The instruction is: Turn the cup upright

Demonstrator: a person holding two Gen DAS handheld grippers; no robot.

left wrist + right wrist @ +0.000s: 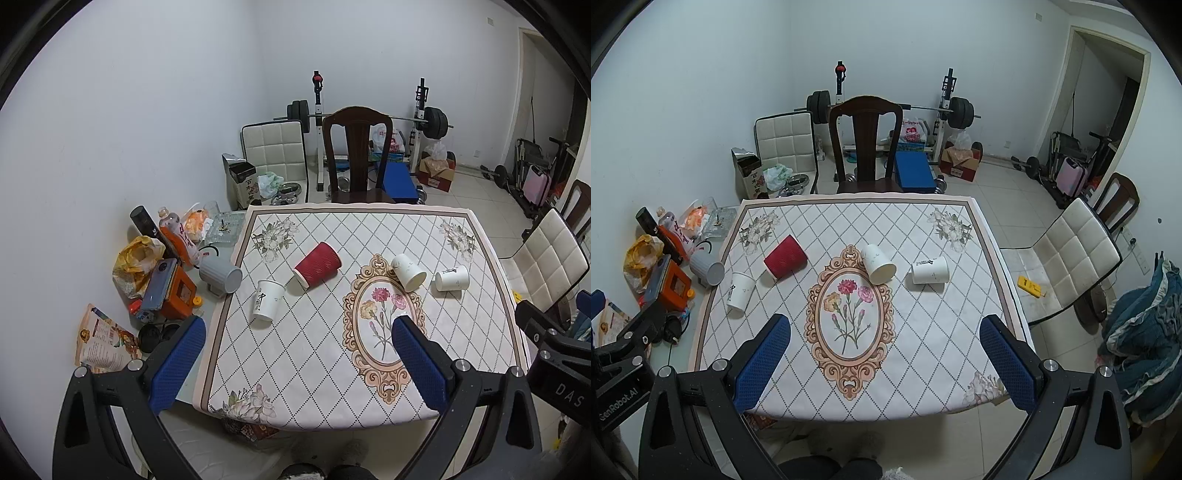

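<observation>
A red ribbed paper cup [317,264] [785,256] lies on its side on the patterned tablecloth [317,362] [923,350]. A white cup [266,300] [740,290] stands mouth-down at the left. Two more white cups lie on their sides: one [408,272] [878,264] by the flower medallion, one [452,278] [930,270] to the right. A grey ribbed cup [221,275] [707,268] lies off the cloth at the left. My left gripper [299,325] and right gripper [884,323] are open and empty, above the near edge.
Clutter sits left of the cloth: bottles, an orange box [176,295], a phone, a yellow bag [135,262]. A dark wooden chair [355,155] stands at the far side, a white padded chair [1071,254] at the right. Weight equipment stands behind.
</observation>
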